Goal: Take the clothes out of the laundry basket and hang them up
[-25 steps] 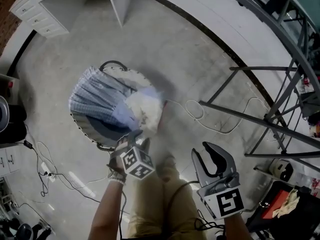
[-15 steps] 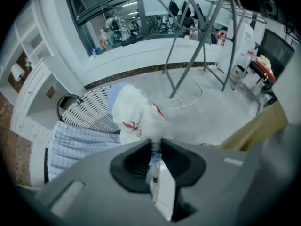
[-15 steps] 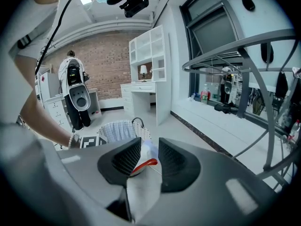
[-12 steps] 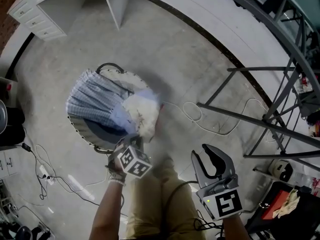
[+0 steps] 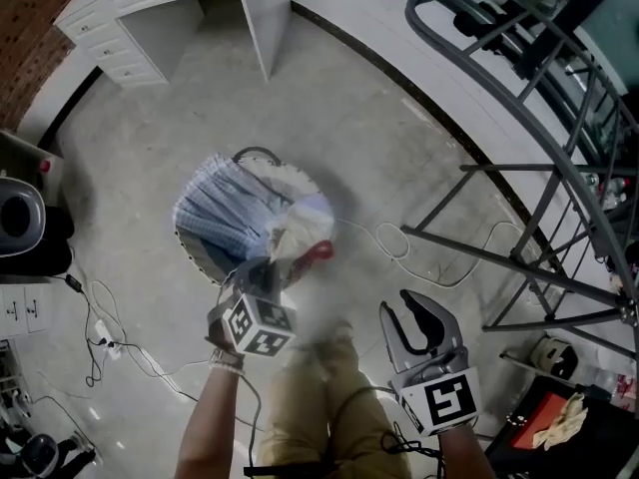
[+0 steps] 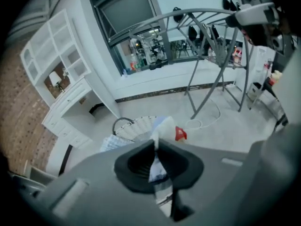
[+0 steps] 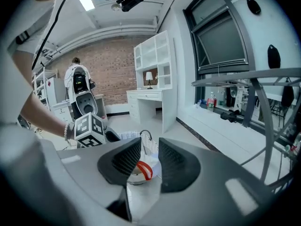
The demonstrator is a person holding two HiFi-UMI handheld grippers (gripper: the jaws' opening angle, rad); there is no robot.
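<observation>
A white woven laundry basket [image 5: 205, 259] stands on the concrete floor with a blue checked garment [image 5: 222, 208] draped over it. A pale garment with a red part [image 5: 302, 236] rises from the basket toward my left gripper [image 5: 266, 273]. In the left gripper view that pale cloth [image 6: 162, 128] runs up into the left gripper [image 6: 155, 147], whose jaws are closing and pinch it. My right gripper [image 5: 424, 329] hangs open to the right of the basket, with nothing between its fingers. The right gripper view looks between the right gripper's [image 7: 149, 147] jaws to the basket [image 7: 149, 144] and the red part [image 7: 145, 169].
A grey metal drying rack [image 5: 539, 218] stands to the right. A white cable [image 5: 399, 238] loops on the floor beside the basket. A white desk with drawers [image 5: 150, 18] is at the far wall. Black equipment [image 5: 20, 218] and cords [image 5: 100, 337] lie at the left.
My left gripper's jaws have closed on the pale garment at the basket's edge, and the cloth has been drawn up out of the basket. The right gripper has held still.
</observation>
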